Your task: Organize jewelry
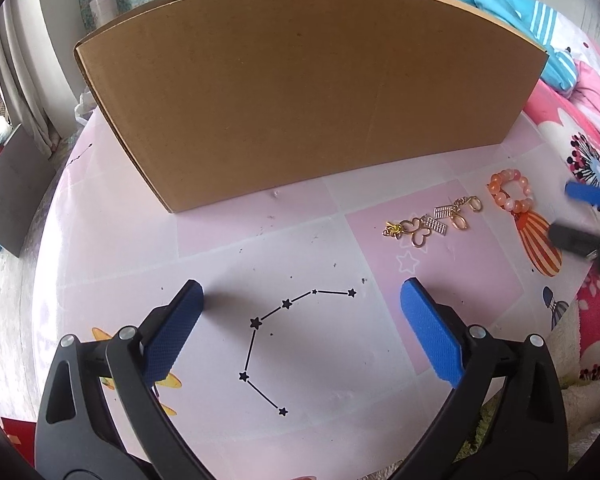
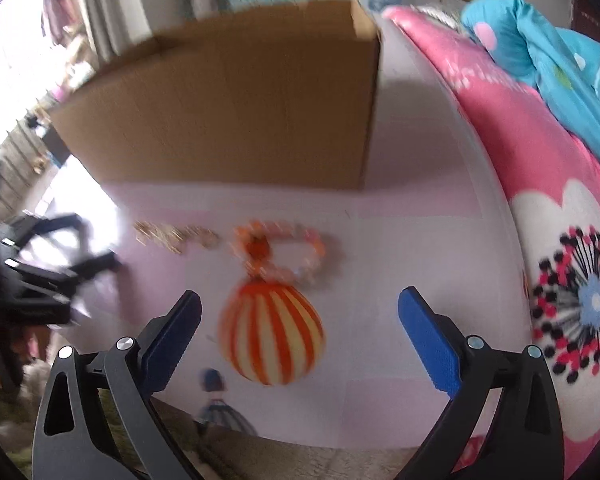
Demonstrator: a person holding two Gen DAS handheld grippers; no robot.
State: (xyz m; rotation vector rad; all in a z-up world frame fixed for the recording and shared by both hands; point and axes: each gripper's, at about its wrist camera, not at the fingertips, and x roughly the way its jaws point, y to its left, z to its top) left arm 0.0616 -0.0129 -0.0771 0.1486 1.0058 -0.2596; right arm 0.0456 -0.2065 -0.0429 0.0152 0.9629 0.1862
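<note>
An orange bead bracelet point(image 1: 510, 194) point(image 2: 288, 250) lies on the pink patterned tablecloth point(image 1: 300, 240), right of centre. A string of gold charms point(image 1: 432, 224) point(image 2: 176, 236) lies just left of it. My left gripper point(image 1: 302, 288) stands open over the star-line print with nothing between its fingers, well left of the jewellery. My right gripper point(image 2: 300, 298) is open too. It hovers short of the bracelet, over a printed orange striped balloon point(image 2: 272, 332). Each gripper shows at the edge of the other's view: the right gripper point(image 1: 572, 216) and the blurred left gripper point(image 2: 96, 242).
A large open-topped cardboard box point(image 1: 300, 92) point(image 2: 228, 112) stands across the back of the table, just behind the jewellery. A bed with a pink flowered quilt point(image 2: 560, 260) and a blue blanket point(image 2: 560, 60) borders the right edge. The table's near edge lies just below both grippers.
</note>
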